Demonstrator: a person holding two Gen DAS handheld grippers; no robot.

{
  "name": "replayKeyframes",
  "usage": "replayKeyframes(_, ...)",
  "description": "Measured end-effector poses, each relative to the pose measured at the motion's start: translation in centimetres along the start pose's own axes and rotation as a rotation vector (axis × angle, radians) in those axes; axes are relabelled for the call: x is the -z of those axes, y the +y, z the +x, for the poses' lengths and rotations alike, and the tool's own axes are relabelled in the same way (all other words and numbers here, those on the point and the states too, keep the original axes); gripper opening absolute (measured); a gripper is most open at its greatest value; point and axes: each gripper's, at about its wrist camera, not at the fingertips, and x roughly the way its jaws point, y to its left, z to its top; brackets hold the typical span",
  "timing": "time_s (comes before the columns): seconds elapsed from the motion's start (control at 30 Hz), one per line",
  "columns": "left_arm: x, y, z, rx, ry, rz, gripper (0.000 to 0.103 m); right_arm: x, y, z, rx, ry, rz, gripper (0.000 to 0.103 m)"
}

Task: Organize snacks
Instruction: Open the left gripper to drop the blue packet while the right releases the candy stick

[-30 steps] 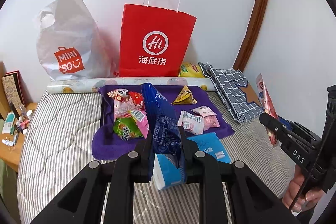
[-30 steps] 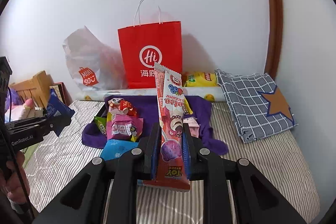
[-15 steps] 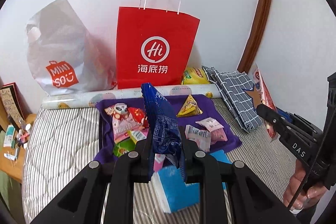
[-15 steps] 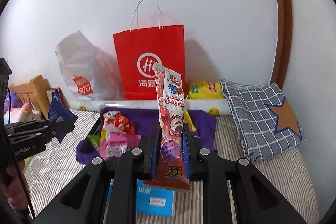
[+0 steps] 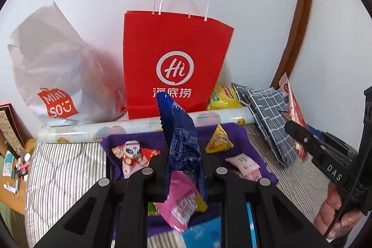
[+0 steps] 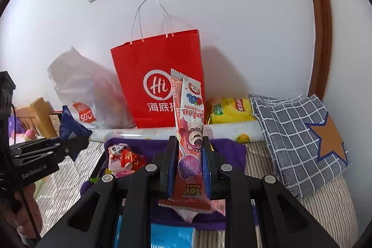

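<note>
The left gripper [image 5: 183,169] pinches a blue snack packet [image 5: 180,143] so it stands up, long side pointing at the red paper bag [image 5: 174,62]. The right gripper [image 6: 188,169] squeezes a tall pink lollipop wrapper [image 6: 189,131], also upright, probably ready to drop in that bag.

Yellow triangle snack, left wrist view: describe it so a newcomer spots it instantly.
Find the red bag standing against the wall; in front of it lies a purple cloth strewn with snacks. The yellow triangle snack sits near the cloth's far right side, the only pyramid-shaped packet; its neighbours are flat pink sachets.
</note>
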Motion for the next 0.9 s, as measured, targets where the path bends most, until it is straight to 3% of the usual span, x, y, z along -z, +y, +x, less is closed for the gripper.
replayKeyframes(0.13, -0.4, 0.9, 2.0, 0.006, 0.014, -0.016, 0.018, 0.3, -0.3, 2.8, 0.0, 0.04, -0.02, 0.02)
replayKeyframes(0.33, -0.2, 2.4, 6.4, 0.0, 0.096, -0.033, 0.018, 2.8, -0.8, 8.5, 0.001, 0.191, -0.029, 0.02)
replayKeyframes(0.63, 1.6, 3.6, 10.3, 0.01, 0.237, -0.045, 0.018, 5.2, -1.4, 11.3, 0.011, 0.283, -0.053, 0.02)
replayKeyframes(0.9, 2.5, 3.1, 11.8, -0.046, 0.283, -0.007, 0.019, 6.1, -2.4, 12.3, 0.018, 0.318, -0.031, 0.021)
